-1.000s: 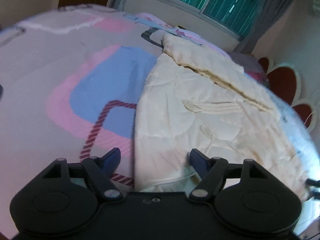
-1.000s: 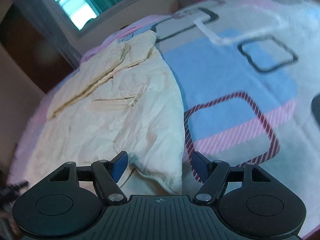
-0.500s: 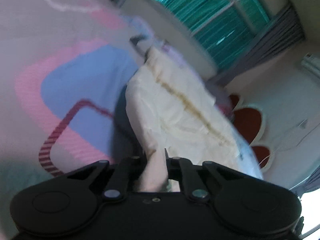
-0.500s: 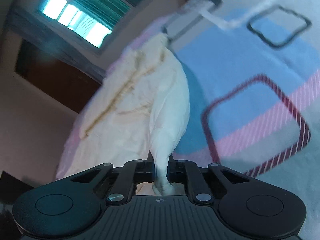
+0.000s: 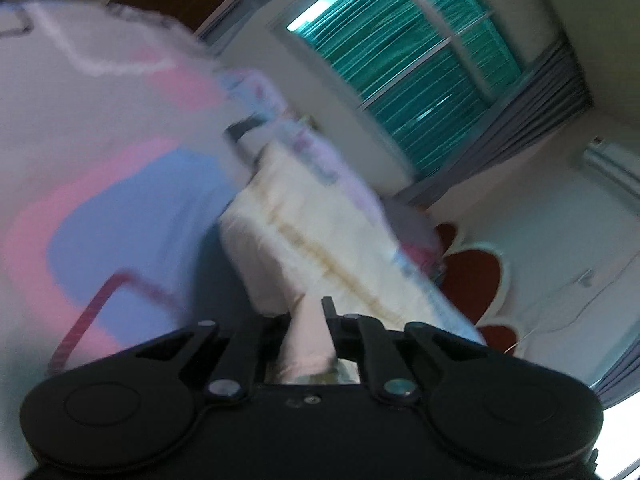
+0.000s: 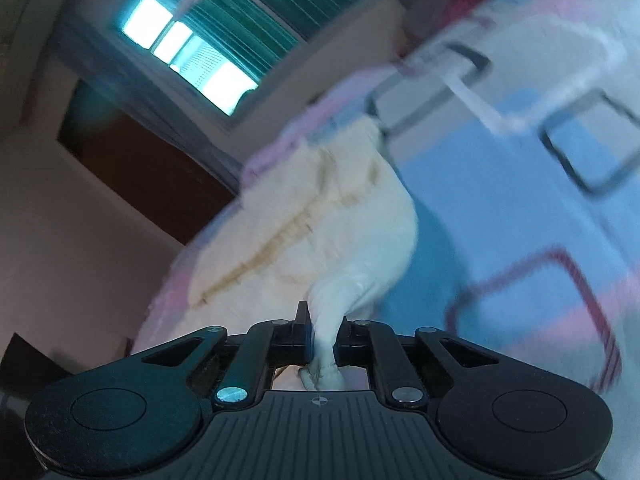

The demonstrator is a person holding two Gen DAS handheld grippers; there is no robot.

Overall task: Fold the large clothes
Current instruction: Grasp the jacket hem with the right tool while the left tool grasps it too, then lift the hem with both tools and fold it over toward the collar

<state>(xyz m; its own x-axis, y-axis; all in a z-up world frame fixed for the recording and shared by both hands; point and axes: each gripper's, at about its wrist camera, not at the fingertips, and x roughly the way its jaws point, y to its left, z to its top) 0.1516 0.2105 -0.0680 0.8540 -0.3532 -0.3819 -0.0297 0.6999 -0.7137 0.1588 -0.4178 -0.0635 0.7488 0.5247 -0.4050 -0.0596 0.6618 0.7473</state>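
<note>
A large cream garment (image 5: 320, 240) (image 6: 320, 220) with a tan zip line lies on a patterned bed. In the left wrist view my left gripper (image 5: 310, 320) is shut on the garment's near edge, and a pinched fold runs up from between its fingers. In the right wrist view my right gripper (image 6: 323, 332) is shut on the other near corner, with white cloth bunched between its pads and hanging behind them. Both held corners are raised off the bed while the far part of the garment still rests on it.
The bedspread (image 5: 100, 200) (image 6: 520, 200) is grey with blue, pink and striped shapes. A window with green blinds (image 5: 420, 60) (image 6: 240, 40) is on the far wall. A red and white headboard (image 5: 472, 272) stands at the bed's right end. A dark wooden door (image 6: 140, 176) is beyond.
Both grippers went from open beside the garment's near edge to shut on it. Both have since risen and tilted up, lifting the held corners off the bed.
</note>
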